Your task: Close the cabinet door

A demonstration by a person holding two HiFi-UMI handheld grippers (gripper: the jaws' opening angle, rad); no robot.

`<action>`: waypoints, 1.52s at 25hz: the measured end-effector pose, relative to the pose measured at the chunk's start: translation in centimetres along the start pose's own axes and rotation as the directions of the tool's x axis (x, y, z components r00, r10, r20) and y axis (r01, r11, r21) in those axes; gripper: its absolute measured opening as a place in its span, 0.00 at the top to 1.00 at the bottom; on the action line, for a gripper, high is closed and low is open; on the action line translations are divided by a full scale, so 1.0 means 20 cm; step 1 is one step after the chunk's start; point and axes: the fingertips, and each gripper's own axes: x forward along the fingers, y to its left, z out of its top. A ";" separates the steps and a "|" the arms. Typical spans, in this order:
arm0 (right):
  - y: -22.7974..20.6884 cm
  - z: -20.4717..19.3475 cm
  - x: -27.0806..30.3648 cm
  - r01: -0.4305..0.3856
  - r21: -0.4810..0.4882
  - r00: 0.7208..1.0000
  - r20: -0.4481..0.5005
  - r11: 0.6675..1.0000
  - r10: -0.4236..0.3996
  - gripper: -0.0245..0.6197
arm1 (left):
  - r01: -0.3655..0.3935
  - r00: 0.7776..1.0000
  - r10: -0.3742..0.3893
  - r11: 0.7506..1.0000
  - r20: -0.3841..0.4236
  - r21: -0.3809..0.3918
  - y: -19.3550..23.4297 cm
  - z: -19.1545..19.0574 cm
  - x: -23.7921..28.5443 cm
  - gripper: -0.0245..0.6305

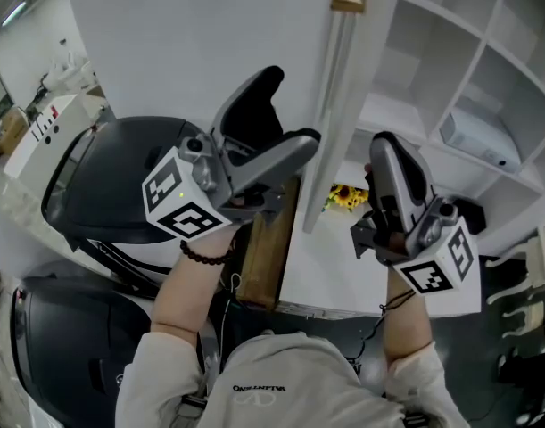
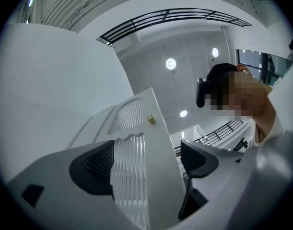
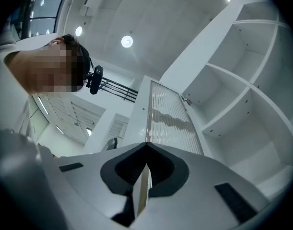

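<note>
**Head view.** The cabinet door (image 1: 330,105) stands open. It is seen edge-on as a narrow white strip down the centre of the frame, with a brass-coloured knob (image 1: 347,2) at top centre. The left gripper (image 1: 294,105), centre left, has its jaws spread either side of the door's free edge. I judge it is placed there to swing the door towards the shelves (image 1: 433,52) at upper right. The right gripper (image 1: 383,145), right of centre, points upward near the door but apart from it, apparently standing by.

**Left gripper view.** The door (image 2: 158,152) rises through the middle of the frame, between the jaws.
- It has a smooth white frame, a ribbed translucent panel (image 2: 129,176) and a small squarish knob (image 2: 150,119).
- The left pad (image 2: 93,166) is black and finely grooved, and sits close against the panel side.
- The right pad (image 2: 199,157) is clear of the door, with ceiling showing in the gap.
- The left gripper (image 2: 146,162) is therefore wide open around the door, with nothing clamped.

**Right gripper view.** The right gripper (image 3: 146,147), lower centre, is closed to a slit.
- A pale sliver shows in the slit. I cannot tell whether it is something pinched or a surface behind.
- The door (image 3: 160,114) climbs from the jaw tips to mid-frame, its ribbed face turned towards the shelves (image 3: 232,95).
- The shelves are flat matt white boards forming square compartments at the right.
</note>
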 end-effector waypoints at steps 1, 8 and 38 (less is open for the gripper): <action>0.00 0.01 0.01 -0.006 -0.009 1.000 -0.001 1.000 0.006 0.95 | 0.008 1.000 -0.008 1.000 0.006 0.000 0.00 0.01 0.02 0.30; -0.01 0.05 0.07 -0.036 0.012 0.999 0.022 0.999 0.036 0.95 | 0.107 0.991 -0.104 0.994 0.084 -0.034 -0.03 0.17 0.19 0.31; 0.01 0.24 0.17 -0.100 0.008 0.992 0.078 0.995 0.099 0.95 | 0.223 0.970 -0.205 0.963 0.129 -0.148 -0.03 0.27 0.43 0.56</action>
